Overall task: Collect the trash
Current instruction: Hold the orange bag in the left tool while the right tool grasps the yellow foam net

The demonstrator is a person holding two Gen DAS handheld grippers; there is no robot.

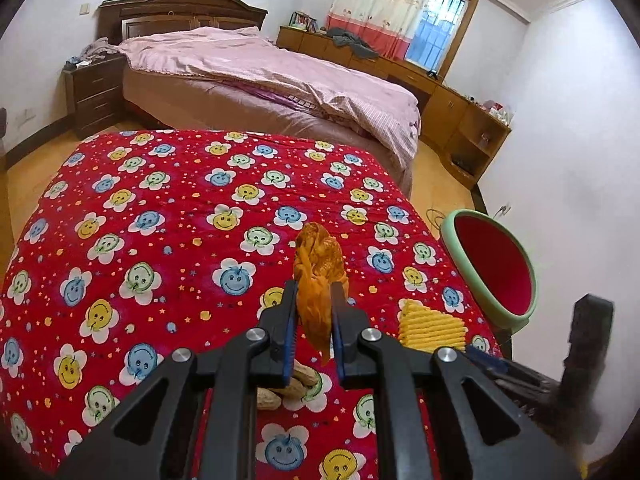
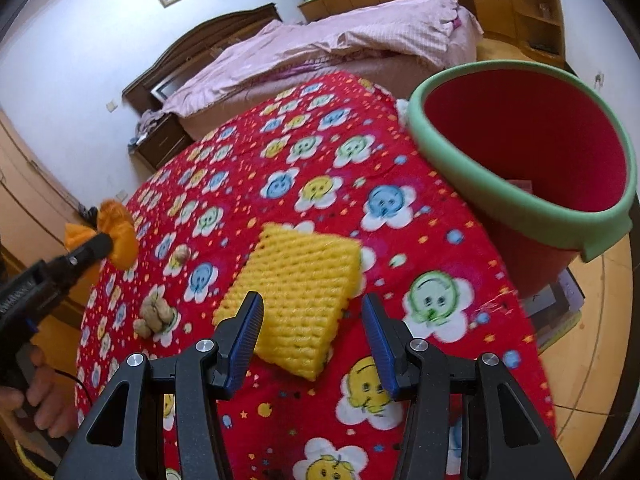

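We work over a table draped in a red smiley-flower cloth (image 2: 304,184), with the red bin with the green rim (image 2: 520,140) standing just off its far right corner, mouth open and its rim a little above the cloth; a carry that drifts short would drop trash on the floor beside it, we judge. The yellow foam fruit net (image 2: 296,292) lies flat just ahead of our right gripper (image 2: 312,344), whose jaws stand partly apart and empty; being soft and low, the net may fold or slide if we close too high on it. Our left gripper (image 1: 314,312) is clamped on a crumpled orange peel (image 1: 318,276), held clear of the cloth; the loose tip hanging below the pads could tear away. Peanut shells (image 2: 154,314) left of the net are small and easily scattered
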